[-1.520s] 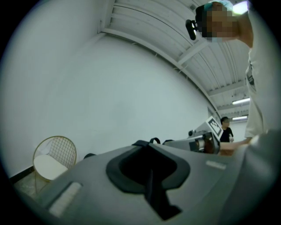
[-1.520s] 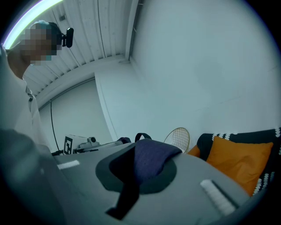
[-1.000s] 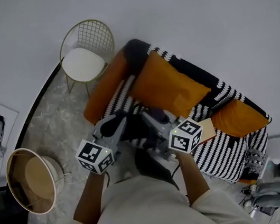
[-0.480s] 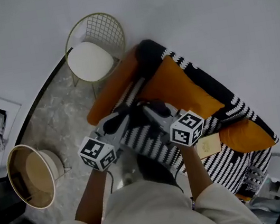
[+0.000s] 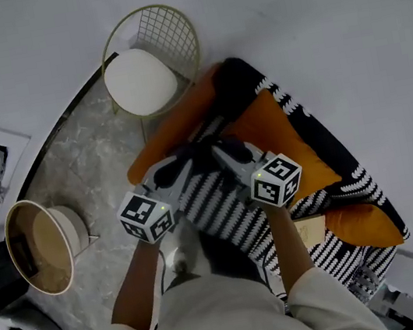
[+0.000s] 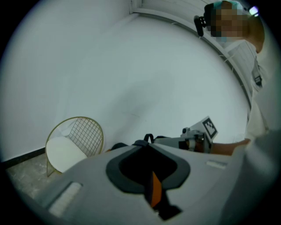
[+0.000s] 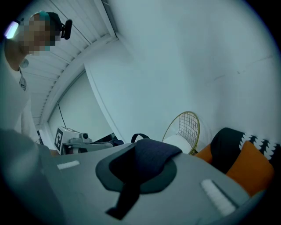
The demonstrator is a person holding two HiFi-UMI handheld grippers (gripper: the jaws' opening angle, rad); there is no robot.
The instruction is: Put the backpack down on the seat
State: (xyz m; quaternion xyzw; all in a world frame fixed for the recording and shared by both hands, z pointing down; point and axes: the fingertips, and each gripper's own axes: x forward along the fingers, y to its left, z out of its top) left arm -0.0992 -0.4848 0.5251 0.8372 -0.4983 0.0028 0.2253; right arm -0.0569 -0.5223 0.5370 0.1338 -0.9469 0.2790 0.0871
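Backpack [image 7: 149, 158] (dark) held above sofa [image 5: 298, 124].

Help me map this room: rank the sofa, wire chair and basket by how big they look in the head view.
1. Sofa, by far the largest.
2. Chair.
3. Basket, only slightly smaller; it seems nearer the camera, so places 2 and 3 are unsure.
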